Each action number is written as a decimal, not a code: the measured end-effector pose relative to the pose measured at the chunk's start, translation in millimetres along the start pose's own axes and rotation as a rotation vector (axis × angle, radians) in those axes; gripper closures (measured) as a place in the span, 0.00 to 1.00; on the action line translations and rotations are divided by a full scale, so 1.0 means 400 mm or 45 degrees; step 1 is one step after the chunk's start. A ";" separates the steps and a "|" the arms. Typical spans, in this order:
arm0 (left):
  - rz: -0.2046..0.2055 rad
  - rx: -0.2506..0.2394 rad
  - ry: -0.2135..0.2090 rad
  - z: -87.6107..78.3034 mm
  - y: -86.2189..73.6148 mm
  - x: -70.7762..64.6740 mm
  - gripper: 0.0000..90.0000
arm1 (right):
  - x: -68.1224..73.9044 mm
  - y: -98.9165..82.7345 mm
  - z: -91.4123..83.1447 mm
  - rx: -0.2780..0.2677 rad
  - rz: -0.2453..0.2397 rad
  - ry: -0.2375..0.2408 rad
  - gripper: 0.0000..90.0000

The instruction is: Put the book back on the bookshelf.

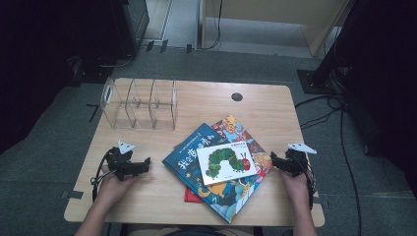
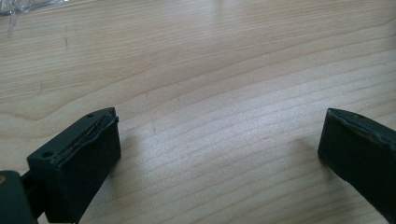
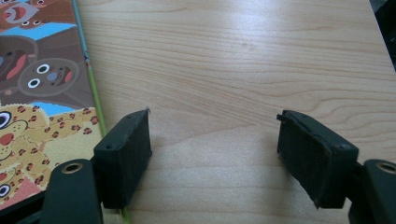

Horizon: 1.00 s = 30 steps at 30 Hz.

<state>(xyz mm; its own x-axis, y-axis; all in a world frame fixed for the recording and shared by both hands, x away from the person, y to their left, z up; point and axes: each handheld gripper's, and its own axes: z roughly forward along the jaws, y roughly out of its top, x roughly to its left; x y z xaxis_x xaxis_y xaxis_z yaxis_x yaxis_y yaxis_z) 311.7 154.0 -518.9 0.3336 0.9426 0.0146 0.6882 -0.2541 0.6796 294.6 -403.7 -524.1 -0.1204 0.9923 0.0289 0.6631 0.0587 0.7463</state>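
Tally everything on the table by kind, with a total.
Picture books: 4, in one overlapping pile: caterpillar book, blue book, animal book, red book
Clear divided rack: 1
Hand-held claws: 2, left claw and right claw, both open and empty
Total: 7

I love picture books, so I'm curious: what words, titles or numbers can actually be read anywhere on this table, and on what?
Large blue picture book: big yellow Chinese characters run across its cover, too blurred to read.
Small white book with a green caterpillar: no legible text.
Colourful animal-faces book: any title is too small to tell; the right gripper view shows pictures but no words.
Clear plastic divider rack, wooden table: no writing.
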 end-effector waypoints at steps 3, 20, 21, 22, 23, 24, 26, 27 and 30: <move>0.007 -0.001 -0.007 0.000 -0.001 0.001 0.00 | 0.000 0.000 0.000 -0.002 0.001 0.000 0.29; 0.031 -0.001 -0.035 -0.001 -0.002 0.003 0.00 | -0.006 0.005 -0.010 0.024 0.050 0.032 0.35; 0.031 -0.001 -0.035 -0.001 -0.002 0.003 0.00 | -0.006 0.005 -0.010 0.024 0.050 0.032 0.35; 0.031 -0.001 -0.035 -0.001 -0.002 0.003 0.00 | -0.007 0.005 -0.012 0.024 0.067 0.050 0.36; 0.035 -0.002 -0.038 -0.002 -0.002 0.004 0.00 | -0.010 0.006 -0.013 0.020 0.090 0.070 0.36; 0.040 0.007 -0.043 -0.003 -0.001 0.005 0.00 | -0.009 0.008 -0.016 0.018 0.110 0.087 0.37; 0.070 0.040 -0.066 -0.004 0.005 0.008 0.00 | -0.007 0.011 -0.023 0.006 0.109 0.097 0.37; 0.076 0.051 -0.073 -0.004 0.008 0.008 0.00 | -0.005 0.013 -0.028 -0.004 0.102 0.107 0.38; 0.102 0.062 -0.092 -0.007 0.017 0.011 0.14 | 0.010 0.018 -0.051 -0.051 0.076 0.162 0.40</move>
<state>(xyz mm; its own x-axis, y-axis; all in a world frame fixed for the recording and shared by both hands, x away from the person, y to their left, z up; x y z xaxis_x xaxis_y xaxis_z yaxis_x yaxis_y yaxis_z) 316.2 156.8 -512.1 0.4330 0.9013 0.0133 0.6876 -0.3398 0.6417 283.8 -401.5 -504.8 -0.1761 0.9718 0.1565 0.6419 -0.0072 0.7667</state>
